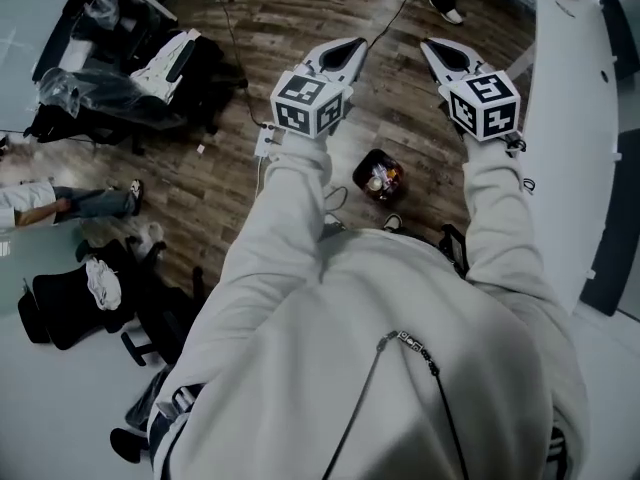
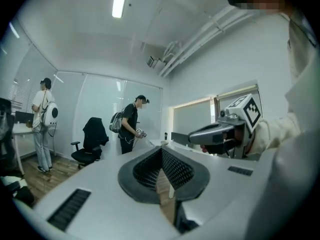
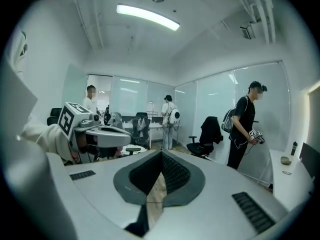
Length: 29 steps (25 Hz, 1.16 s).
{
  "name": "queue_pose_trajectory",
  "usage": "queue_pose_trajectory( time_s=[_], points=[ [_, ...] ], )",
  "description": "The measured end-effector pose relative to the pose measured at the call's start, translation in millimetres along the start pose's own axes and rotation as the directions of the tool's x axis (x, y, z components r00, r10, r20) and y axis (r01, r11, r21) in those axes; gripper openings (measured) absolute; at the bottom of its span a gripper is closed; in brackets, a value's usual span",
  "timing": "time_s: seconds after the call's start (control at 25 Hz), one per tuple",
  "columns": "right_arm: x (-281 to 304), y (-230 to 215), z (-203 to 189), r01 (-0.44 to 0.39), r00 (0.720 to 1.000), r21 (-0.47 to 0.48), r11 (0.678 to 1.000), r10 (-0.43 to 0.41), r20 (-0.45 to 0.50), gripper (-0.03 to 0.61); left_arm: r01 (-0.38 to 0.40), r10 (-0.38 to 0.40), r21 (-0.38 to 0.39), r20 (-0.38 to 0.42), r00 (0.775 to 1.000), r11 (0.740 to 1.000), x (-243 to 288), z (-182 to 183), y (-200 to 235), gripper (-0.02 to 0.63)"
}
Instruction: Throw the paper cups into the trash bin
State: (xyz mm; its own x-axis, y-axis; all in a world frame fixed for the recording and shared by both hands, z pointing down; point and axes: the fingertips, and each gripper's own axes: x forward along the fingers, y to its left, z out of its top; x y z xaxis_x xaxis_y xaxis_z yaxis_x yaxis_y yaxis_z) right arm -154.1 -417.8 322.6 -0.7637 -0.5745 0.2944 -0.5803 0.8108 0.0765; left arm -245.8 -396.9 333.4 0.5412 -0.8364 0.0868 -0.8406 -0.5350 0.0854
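**Both tongs shut and empty, high over the bin**

The left tongs [image 2: 161, 150] are closed. Their ribbed pads [image 2: 175, 169] meet at the tips with nothing between them, and only a sliver of wood floor shows through the wedge lower down. The right tongs [image 3: 161, 155] are shut the same way and carry nothing.

From the head view the two are held out side by side and apart, tips pointing away from the person. Each has its marker cube [image 1: 311, 104] behind the jaws and a pale grey sleeve [image 1: 290, 228] running back to the shoulders.

Below and between the arms, the bin [image 1: 360, 168] stands on the floor [image 1: 300, 13], nearer the floor's right edge, where a white wall [image 1: 570, 118] rises. It is small, dark and round, and its light and orange contents [image 1: 380, 179] are too small to identify. A shoe [image 1: 392, 223] shows just on the near side of it. A white power strip [image 1: 268, 140] lies on the boards to its left, with a cable trailing off.

Toward the floor's left edge stand black chairs [image 1: 70, 308] heaped with clothing and bags.

The right gripper view takes in the room. A bystander [image 3: 245, 126] in black with a backpack stands by a glass partition, with a jacket-draped chair [image 3: 207, 134] beside. More people are at desks farther back, under a strip light [image 3: 147, 16].
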Motion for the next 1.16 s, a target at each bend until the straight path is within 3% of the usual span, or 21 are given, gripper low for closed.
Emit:
queue_pose_trajectory(
  time_s=[0.24, 0.44, 1.16],
  points=[
    [-23, -1, 59, 0.061, 0.996, -0.150, 0.987, -0.051, 0.071, 0.018, 0.011, -0.016, 0.078, 0.055, 0.998, 0.997, -3, 55, -11, 0.003],
    [-35, 7, 82, 0.028, 0.992, -0.156, 0.987, -0.008, 0.124, 0.018, 0.029, -0.039, 0.122, 0.078, 0.996, 0.992, -5, 79, -27, 0.003],
    [-51, 1, 75, -0.022, 0.990, -0.110, 0.994, 0.037, 0.137, 0.018, 0.079, -0.087, 0.082, 0.103, 0.991, 0.993, 12, 85, -57, 0.003]
  ],
)
